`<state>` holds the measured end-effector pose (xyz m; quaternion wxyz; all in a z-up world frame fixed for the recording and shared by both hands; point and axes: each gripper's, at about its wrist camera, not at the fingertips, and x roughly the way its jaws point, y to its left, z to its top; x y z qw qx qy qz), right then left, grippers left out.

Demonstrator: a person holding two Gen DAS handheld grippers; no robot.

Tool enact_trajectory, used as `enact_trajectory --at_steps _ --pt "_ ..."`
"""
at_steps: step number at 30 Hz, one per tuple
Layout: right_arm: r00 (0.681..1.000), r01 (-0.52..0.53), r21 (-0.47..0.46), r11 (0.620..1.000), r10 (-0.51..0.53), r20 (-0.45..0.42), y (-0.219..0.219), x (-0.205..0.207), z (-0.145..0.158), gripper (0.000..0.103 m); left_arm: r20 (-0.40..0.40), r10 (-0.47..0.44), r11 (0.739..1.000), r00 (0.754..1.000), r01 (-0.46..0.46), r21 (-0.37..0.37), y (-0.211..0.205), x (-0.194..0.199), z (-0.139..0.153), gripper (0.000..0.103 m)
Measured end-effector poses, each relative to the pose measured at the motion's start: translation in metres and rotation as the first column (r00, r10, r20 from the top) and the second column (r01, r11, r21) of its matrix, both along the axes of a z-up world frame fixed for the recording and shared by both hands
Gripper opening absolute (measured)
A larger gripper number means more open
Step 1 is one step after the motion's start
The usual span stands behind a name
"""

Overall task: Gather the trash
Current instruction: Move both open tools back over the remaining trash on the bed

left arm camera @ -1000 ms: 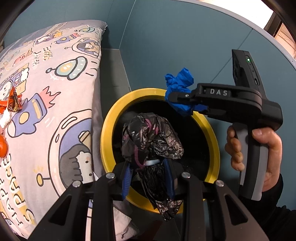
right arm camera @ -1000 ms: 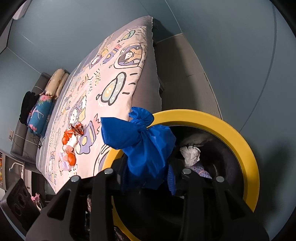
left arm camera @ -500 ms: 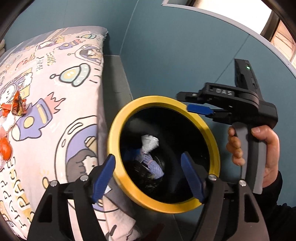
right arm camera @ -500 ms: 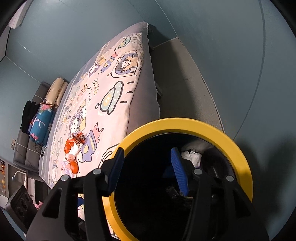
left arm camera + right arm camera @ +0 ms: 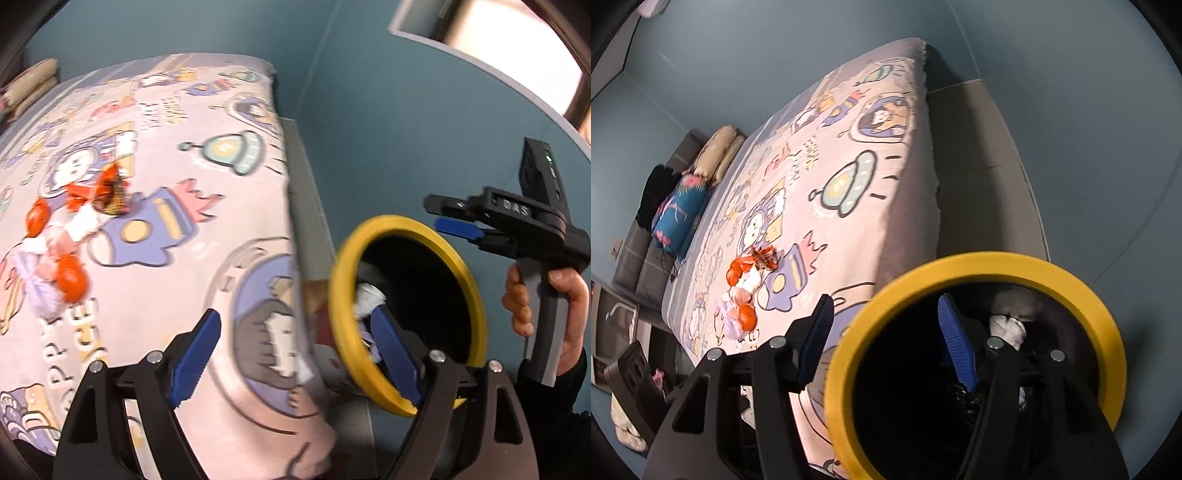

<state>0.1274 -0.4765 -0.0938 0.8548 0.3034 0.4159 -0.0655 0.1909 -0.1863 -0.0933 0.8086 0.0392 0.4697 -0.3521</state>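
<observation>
Orange trash (image 5: pixel 70 282) left of left hand-held gripper (image 5: pixel 295 354).

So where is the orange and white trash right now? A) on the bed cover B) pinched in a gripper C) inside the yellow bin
A: the orange and white trash lies in a little pile on the cartoon bed cover, apart from the yellow bin.

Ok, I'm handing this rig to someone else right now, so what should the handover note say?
Left gripper: open, empty, jaws just opened.
Right gripper: open, empty, jaws just opened, by the bin.
Yellow-rimmed bin stands beside the bed; a white wad and dark bagged trash lie inside.
Left to collect: the pile of orange, white and pink wrappers on the bedspread.
</observation>
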Motion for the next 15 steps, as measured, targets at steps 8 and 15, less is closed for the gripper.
enact_trajectory --at_steps 8,15 --pt "0.993 -0.114 -0.039 0.993 0.113 -0.023 0.044 0.051 0.007 0.056 0.018 0.139 0.99 0.99 -0.139 -0.004 0.052 0.039 0.004 0.081" --pt "0.971 -0.236 -0.065 0.969 0.233 -0.054 0.095 0.105 0.007 0.056 -0.004 0.279 0.96 0.96 -0.279 0.005 0.106 0.076 -0.006 0.081"
